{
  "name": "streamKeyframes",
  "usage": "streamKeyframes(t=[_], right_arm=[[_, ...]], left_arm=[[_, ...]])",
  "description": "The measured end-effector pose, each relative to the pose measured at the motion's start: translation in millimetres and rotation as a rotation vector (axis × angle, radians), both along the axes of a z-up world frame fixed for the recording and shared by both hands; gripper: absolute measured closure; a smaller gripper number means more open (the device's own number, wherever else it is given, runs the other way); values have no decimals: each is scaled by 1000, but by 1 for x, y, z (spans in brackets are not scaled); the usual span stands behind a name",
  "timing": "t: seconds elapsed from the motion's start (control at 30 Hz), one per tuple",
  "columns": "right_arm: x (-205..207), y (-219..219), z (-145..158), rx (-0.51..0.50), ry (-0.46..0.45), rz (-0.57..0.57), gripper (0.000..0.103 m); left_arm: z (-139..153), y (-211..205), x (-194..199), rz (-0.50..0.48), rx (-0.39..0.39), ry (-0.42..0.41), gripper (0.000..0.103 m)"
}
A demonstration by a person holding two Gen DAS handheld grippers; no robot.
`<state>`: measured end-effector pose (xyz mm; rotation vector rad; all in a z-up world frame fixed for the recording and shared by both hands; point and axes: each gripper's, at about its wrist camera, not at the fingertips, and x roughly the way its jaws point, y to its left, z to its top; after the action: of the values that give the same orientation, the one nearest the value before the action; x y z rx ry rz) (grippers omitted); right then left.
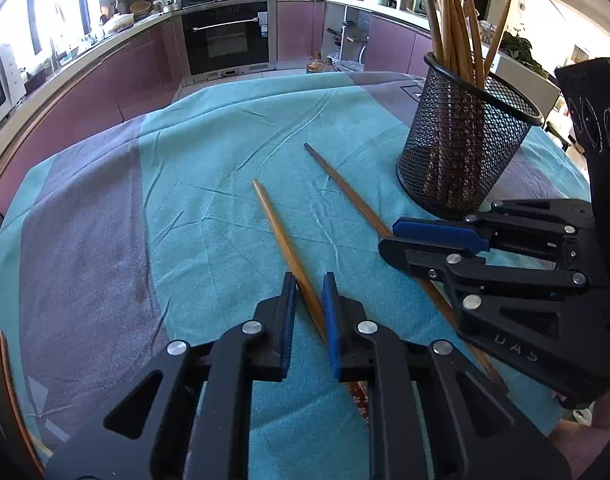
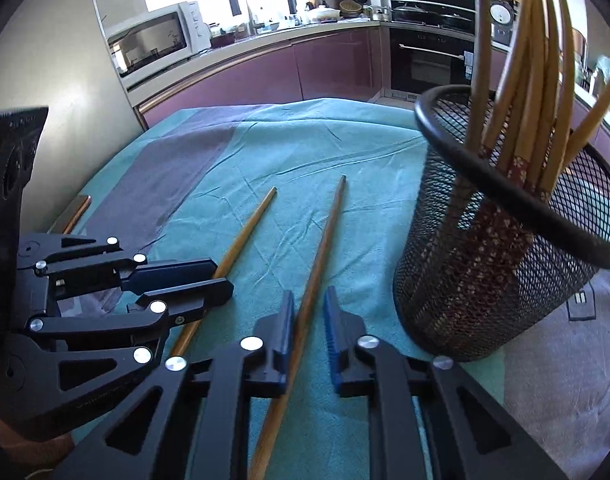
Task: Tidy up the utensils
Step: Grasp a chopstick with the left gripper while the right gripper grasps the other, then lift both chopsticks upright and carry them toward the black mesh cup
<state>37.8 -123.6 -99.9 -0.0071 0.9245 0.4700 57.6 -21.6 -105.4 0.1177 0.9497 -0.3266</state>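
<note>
Two wooden chopsticks lie on the teal cloth. The lighter chopstick [image 1: 279, 236] runs between the fingers of my left gripper [image 1: 310, 284], whose jaws stand open around it with gaps on both sides. The darker chopstick [image 1: 345, 188] runs between the fingers of my right gripper [image 2: 310, 298], also open around it. Each gripper shows in the other's view: the right one [image 1: 389, 236] and the left one [image 2: 221, 280]. A black mesh holder [image 1: 461, 140] with several chopsticks stands at the right, also in the right wrist view [image 2: 497, 264].
The table is covered by a teal and grey cloth [image 1: 209, 152]. A kitchen counter with purple cabinets [image 1: 145, 64], an oven [image 1: 225, 38] and a microwave [image 2: 153, 38] lie beyond the table's far edge. A chair edge [image 1: 1, 392] sits at the near left.
</note>
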Motion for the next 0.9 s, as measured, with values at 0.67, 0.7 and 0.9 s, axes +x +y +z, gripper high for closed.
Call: streamKeyframes(t=[0.67, 0.7, 0.9], right_arm=[[-24, -29, 24, 202, -38, -14, 97], [-25, -29, 27, 214, -46, -8, 97], [-36, -32, 39, 238, -85, 13, 97]], left_arm=[[27, 11, -16, 14, -102, -51, 95], [30, 12, -17, 13, -109, -57, 95], [49, 13, -27, 3, -150, -93, 95]])
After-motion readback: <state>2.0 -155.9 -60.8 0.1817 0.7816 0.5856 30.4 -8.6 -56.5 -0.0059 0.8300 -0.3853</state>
